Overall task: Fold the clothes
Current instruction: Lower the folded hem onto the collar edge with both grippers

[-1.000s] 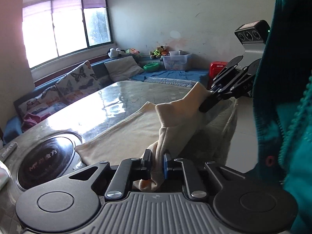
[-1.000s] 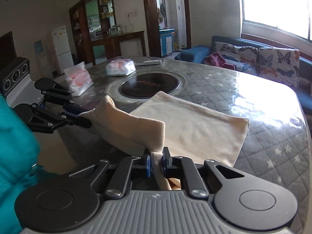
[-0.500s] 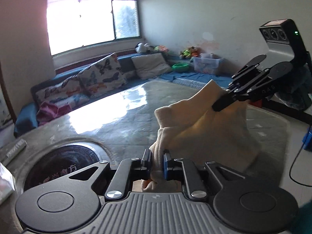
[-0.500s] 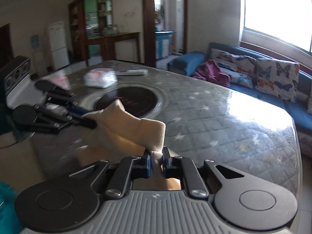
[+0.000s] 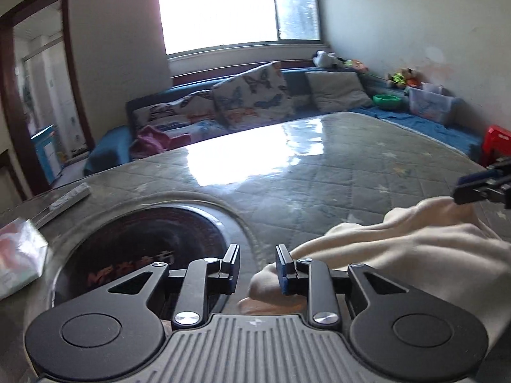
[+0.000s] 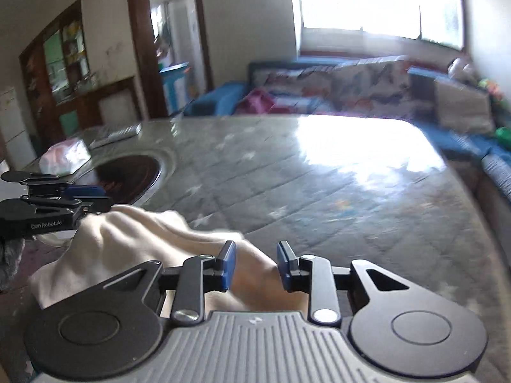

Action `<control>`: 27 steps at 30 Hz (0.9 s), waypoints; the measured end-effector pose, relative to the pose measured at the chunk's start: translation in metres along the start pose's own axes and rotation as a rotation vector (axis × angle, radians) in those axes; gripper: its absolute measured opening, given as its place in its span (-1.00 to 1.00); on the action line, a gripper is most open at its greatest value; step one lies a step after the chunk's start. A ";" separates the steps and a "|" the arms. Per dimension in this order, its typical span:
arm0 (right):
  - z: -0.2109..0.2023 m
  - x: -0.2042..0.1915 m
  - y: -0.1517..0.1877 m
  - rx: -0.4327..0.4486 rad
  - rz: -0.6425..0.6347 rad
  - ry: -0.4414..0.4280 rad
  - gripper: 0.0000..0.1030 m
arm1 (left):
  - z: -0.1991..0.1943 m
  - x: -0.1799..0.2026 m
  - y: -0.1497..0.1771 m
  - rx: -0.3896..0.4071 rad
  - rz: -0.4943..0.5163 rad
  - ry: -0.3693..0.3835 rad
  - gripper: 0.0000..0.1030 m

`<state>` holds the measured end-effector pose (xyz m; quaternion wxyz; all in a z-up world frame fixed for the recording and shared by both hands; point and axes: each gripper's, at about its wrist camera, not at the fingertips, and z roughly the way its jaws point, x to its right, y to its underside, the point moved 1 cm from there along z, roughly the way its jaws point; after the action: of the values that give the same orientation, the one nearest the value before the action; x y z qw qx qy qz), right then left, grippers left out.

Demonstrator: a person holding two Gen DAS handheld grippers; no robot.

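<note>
Both tools have just been opening: the left tool (image 5: 257,268) and right tool (image 6: 256,265) stand apart, pressing nothing. The cream fleece garment (image 5: 399,252) lies bunched on the grey quilted bench (image 5: 319,175), at five o'clock.

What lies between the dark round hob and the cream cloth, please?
Only a narrow strip of bare quilted table cover separates the hob from the cloth, as the left wrist view shows.

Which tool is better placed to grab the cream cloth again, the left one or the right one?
Probably right. The right tool, jaws just opened, has the cream cloth bunched between its pads; the left tool has the cloth beside one pad.
</note>
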<state>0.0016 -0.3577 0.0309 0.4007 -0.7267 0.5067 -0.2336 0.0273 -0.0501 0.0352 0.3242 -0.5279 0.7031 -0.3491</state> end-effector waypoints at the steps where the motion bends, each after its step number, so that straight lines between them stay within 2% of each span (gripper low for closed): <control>1: -0.005 0.000 0.002 0.008 0.000 0.001 -0.46 | -0.005 -0.001 -0.001 0.001 -0.029 0.011 -0.51; 4: -0.007 0.004 0.006 -0.008 0.038 -0.062 -0.48 | -0.023 0.009 0.000 0.016 -0.108 0.121 -0.52; 6: -0.002 0.006 0.008 -0.017 0.041 -0.065 -0.48 | -0.028 0.021 0.001 0.019 -0.098 0.161 -0.51; 10: 0.020 0.018 0.015 -0.057 0.105 -0.034 -0.51 | -0.017 0.025 0.008 -0.018 -0.077 0.161 -0.52; 14: 0.021 0.022 0.013 -0.057 0.119 -0.026 -0.52 | 0.001 0.003 0.020 -0.075 -0.141 0.111 -0.51; 17: 0.015 0.017 0.005 -0.043 0.090 -0.026 -0.50 | -0.006 -0.001 0.019 -0.072 -0.182 0.121 -0.52; 20: 0.018 0.001 -0.007 -0.035 0.058 -0.077 -0.50 | -0.015 0.008 0.008 -0.036 -0.175 0.165 -0.56; 23: 0.037 -0.013 -0.016 -0.056 0.036 -0.101 -0.50 | -0.010 0.021 -0.009 -0.021 -0.153 0.224 -0.56; 27: 0.064 -0.026 -0.018 -0.108 0.010 -0.098 -0.51 | 0.018 0.033 -0.017 -0.061 -0.150 0.256 -0.56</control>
<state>0.0495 -0.3082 0.0112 0.3865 -0.7552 0.5020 -0.1682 0.0438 -0.0879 0.0370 0.1885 -0.5397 0.7076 -0.4152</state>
